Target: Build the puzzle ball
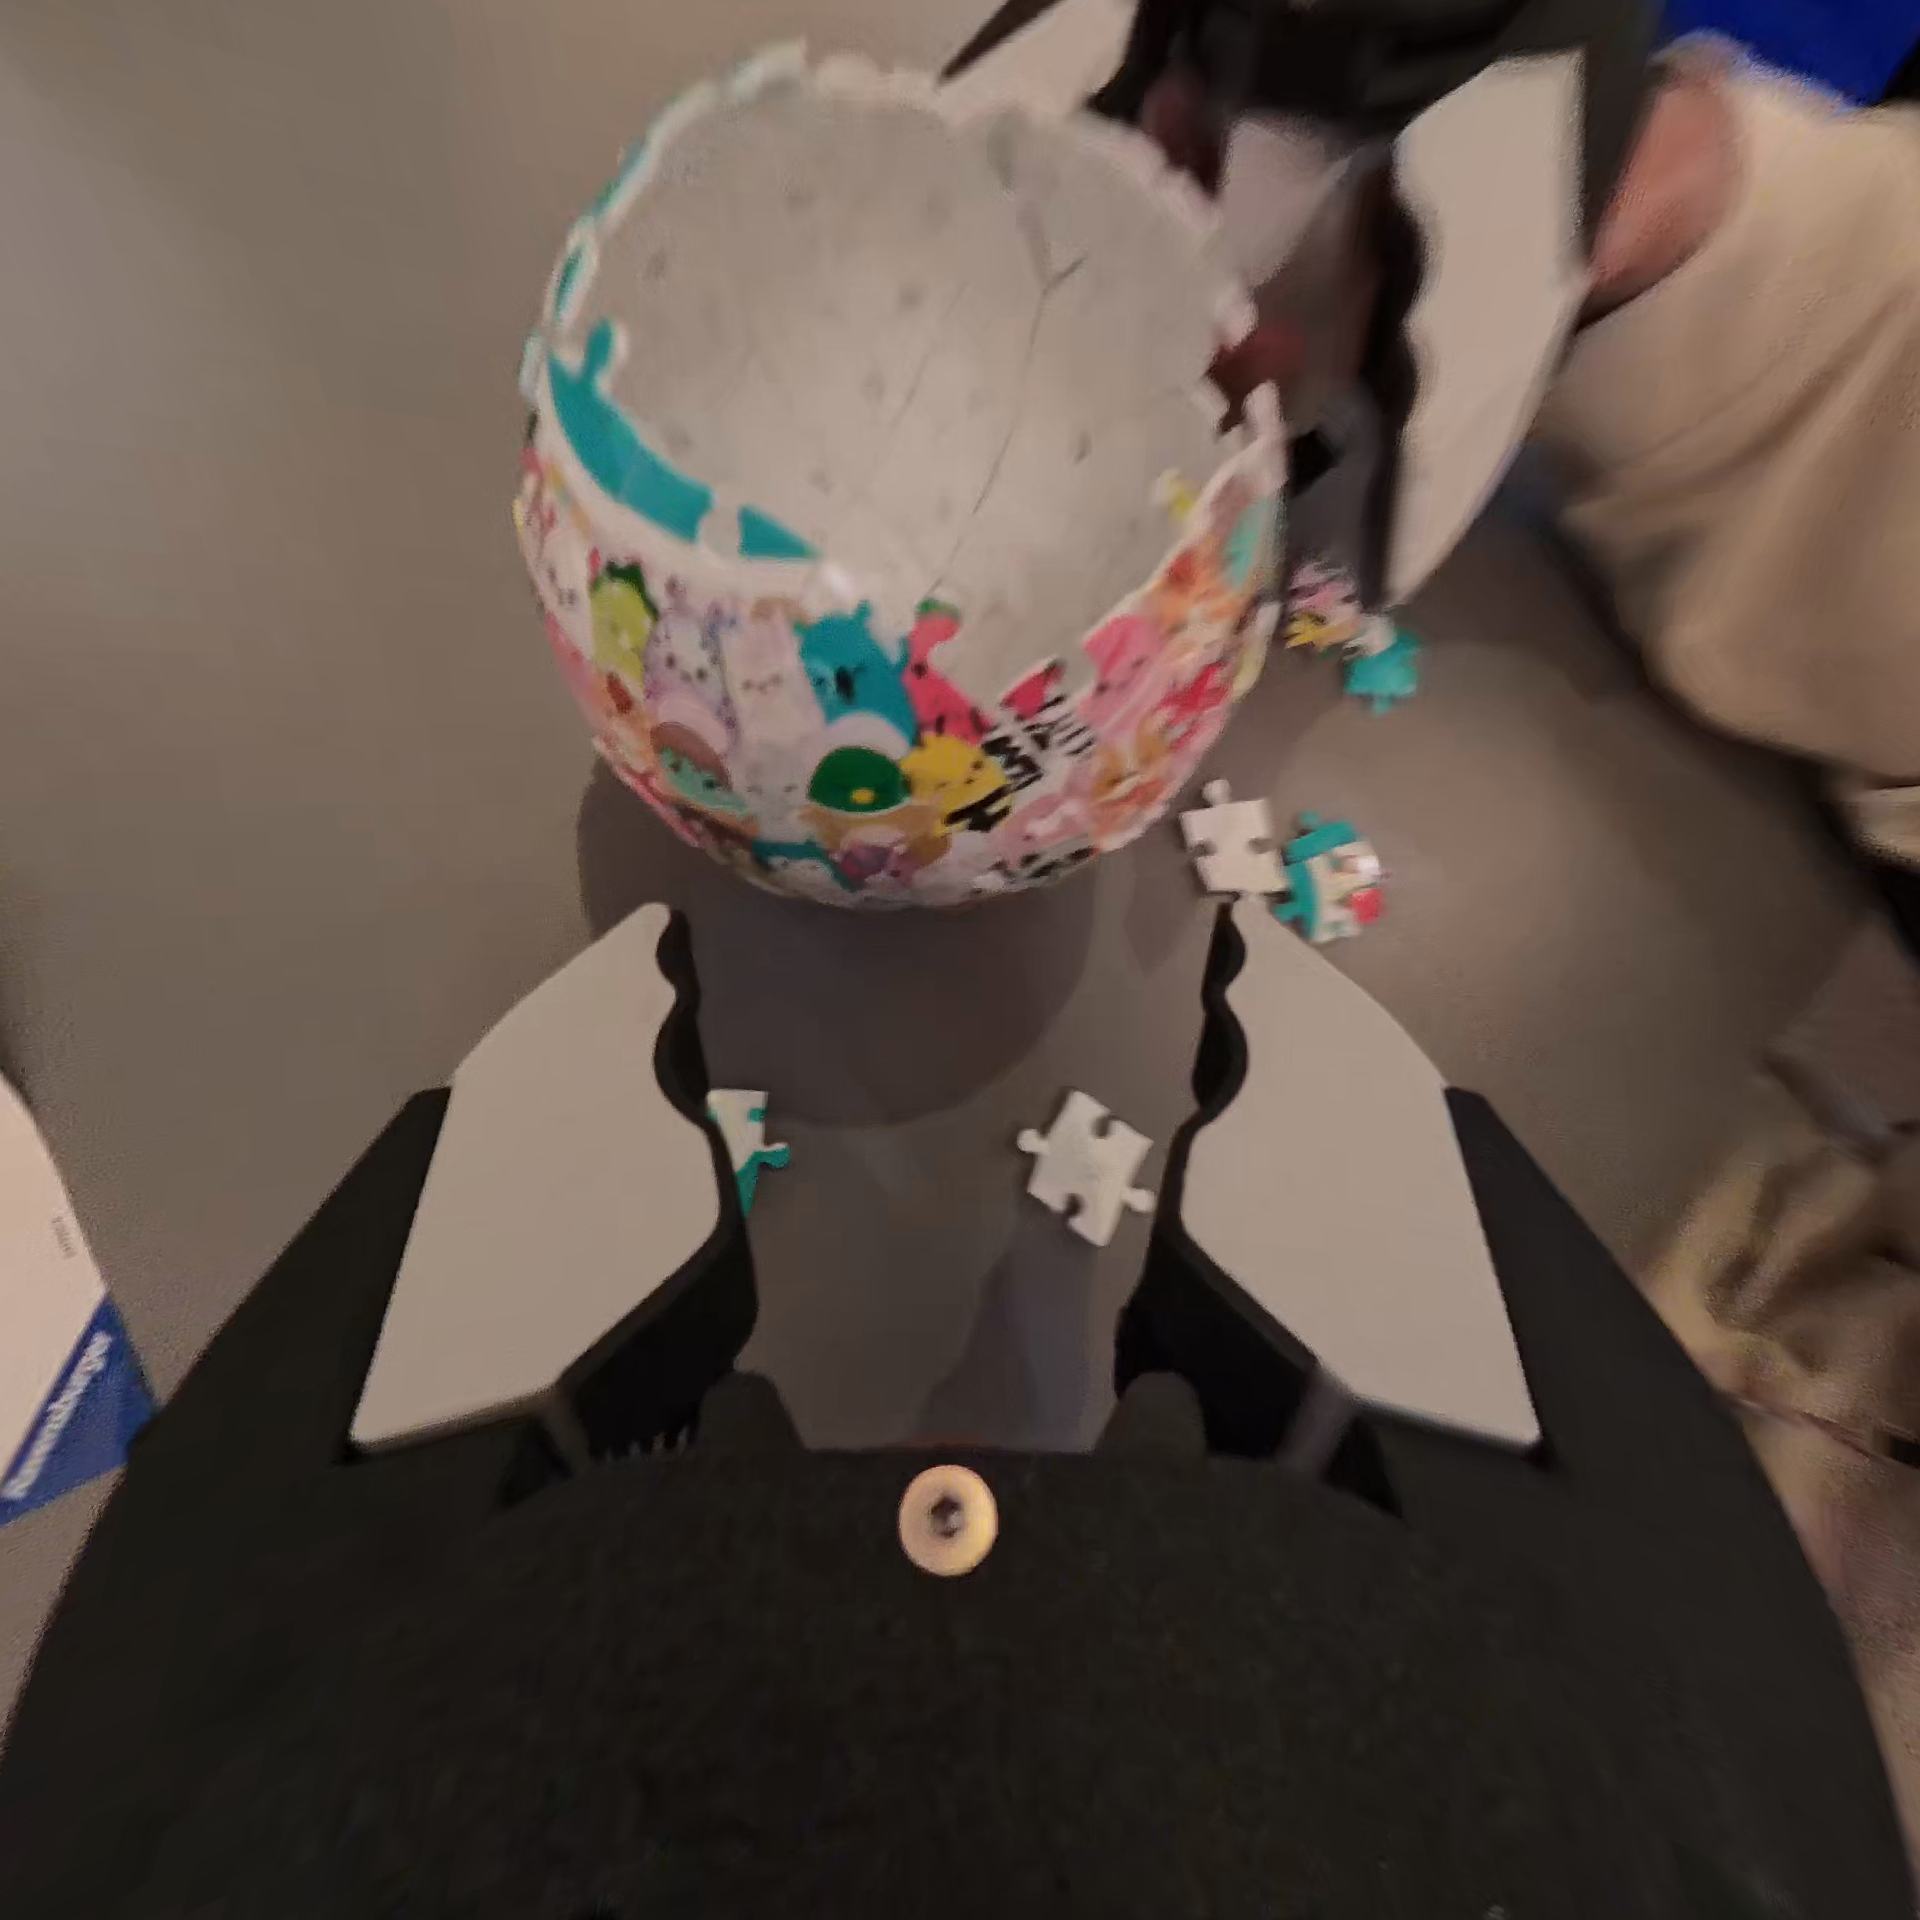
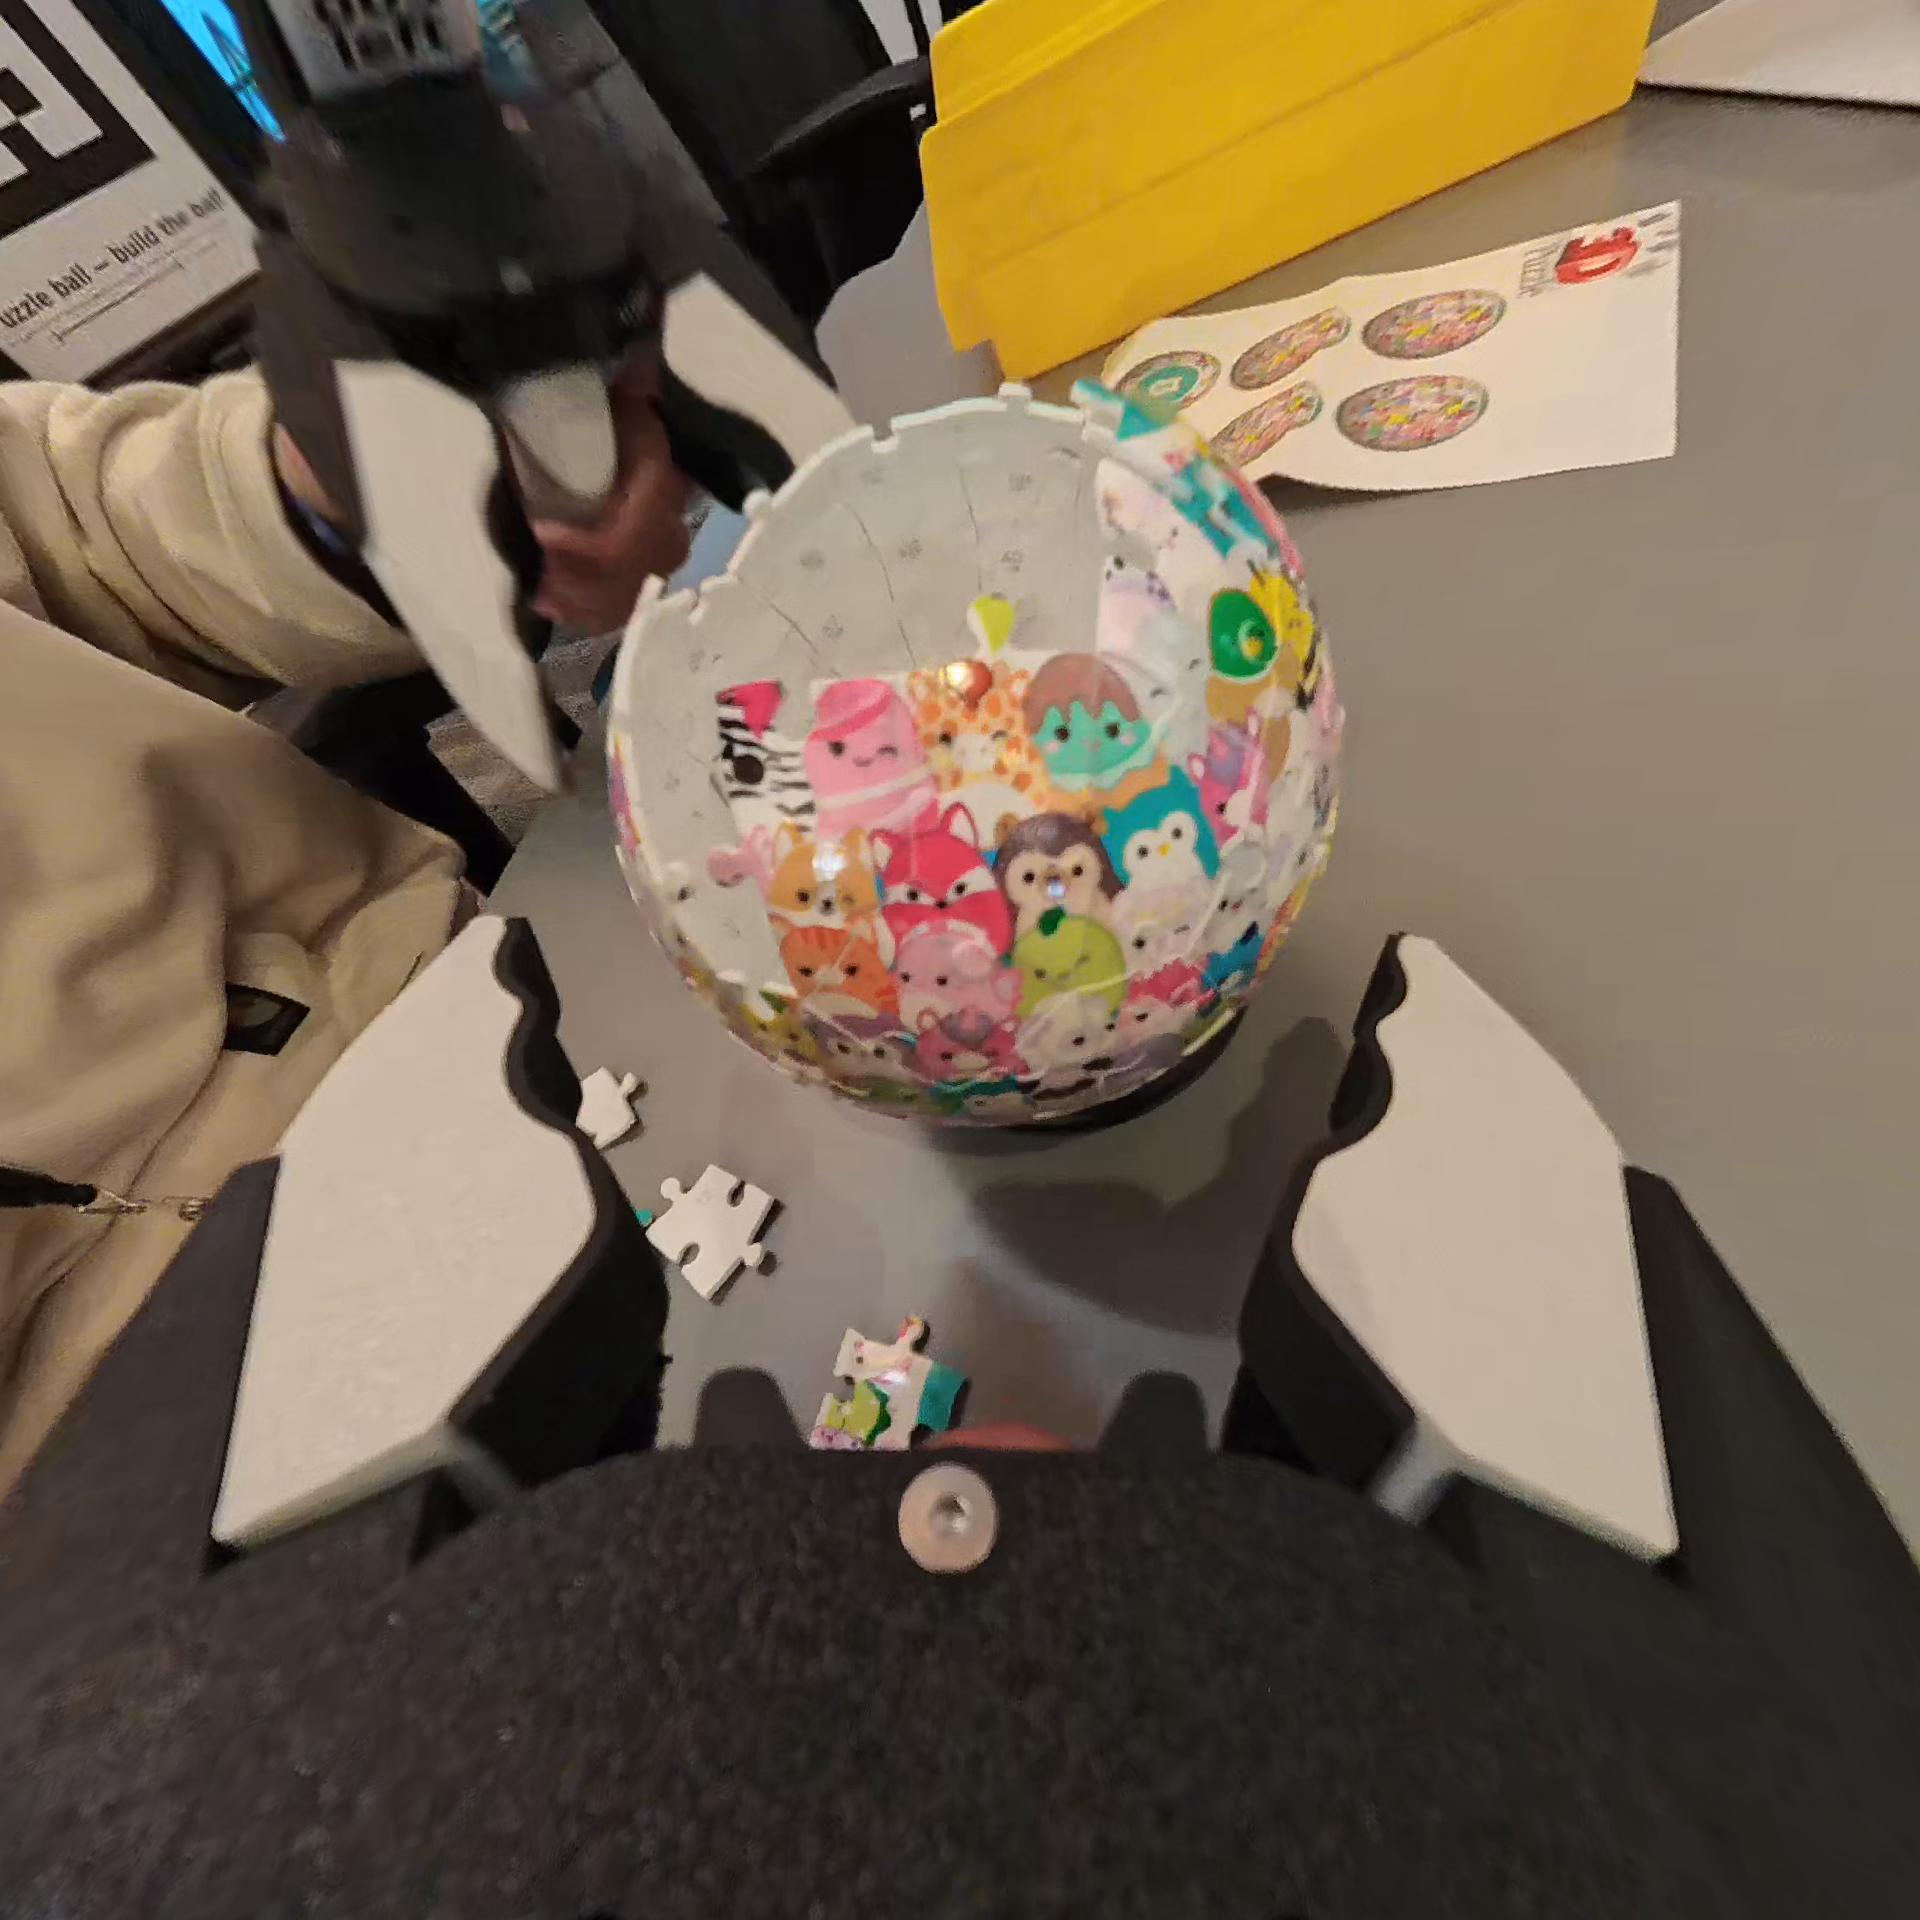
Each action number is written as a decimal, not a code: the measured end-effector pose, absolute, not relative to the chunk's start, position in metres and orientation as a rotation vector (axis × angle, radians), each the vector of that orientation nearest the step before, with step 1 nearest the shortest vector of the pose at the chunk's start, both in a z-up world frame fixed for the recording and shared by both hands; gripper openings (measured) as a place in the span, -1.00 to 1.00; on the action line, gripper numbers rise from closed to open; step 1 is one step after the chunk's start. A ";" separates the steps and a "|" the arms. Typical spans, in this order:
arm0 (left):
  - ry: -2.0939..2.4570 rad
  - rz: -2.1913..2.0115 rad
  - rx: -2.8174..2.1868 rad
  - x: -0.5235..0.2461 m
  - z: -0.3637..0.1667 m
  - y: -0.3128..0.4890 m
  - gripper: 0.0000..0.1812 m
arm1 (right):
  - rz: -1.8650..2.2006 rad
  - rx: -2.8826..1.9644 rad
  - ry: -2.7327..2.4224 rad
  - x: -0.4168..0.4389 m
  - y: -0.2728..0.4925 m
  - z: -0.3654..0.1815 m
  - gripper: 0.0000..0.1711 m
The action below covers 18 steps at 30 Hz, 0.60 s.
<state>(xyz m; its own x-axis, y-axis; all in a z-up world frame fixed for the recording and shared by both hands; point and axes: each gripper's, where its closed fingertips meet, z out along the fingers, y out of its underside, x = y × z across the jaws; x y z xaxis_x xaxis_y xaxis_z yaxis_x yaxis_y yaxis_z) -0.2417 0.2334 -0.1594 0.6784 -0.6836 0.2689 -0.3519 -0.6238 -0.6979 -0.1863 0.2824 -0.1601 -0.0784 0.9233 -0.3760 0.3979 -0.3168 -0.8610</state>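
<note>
Ball status: half-built colourful plastic puzzle ball (image 2: 977, 779) sits on its dark ring stand on the grey bench (image 2: 1558, 831), open side up for access. Left gripper (image 1: 940, 935) and right gripper (image 2: 956, 966) both spread, empty; loose pieces (image 2: 712, 1226) beside the ball.

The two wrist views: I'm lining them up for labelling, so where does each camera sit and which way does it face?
Left wrist view: on the left gripper, looking down past its open fingers at the puzzle ball; the right gripper and a beige sleeve show beyond.
Right wrist view: on the right gripper, facing the ball's opposite side, fingers open; the left gripper shows far left.
Shared: ball, loose pieces, grey table.
</note>
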 end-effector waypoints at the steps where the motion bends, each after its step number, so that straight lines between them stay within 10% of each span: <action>1: 0.801 -0.644 -2.291 -0.242 -0.170 0.237 0.03 | 1.401 -1.700 -1.423 -0.187 0.281 -0.159 0.63; 18: 1.043 -0.763 -2.230 -0.249 -0.175 0.250 -0.04 | 1.292 -1.751 -1.217 -0.169 0.273 -0.145 0.57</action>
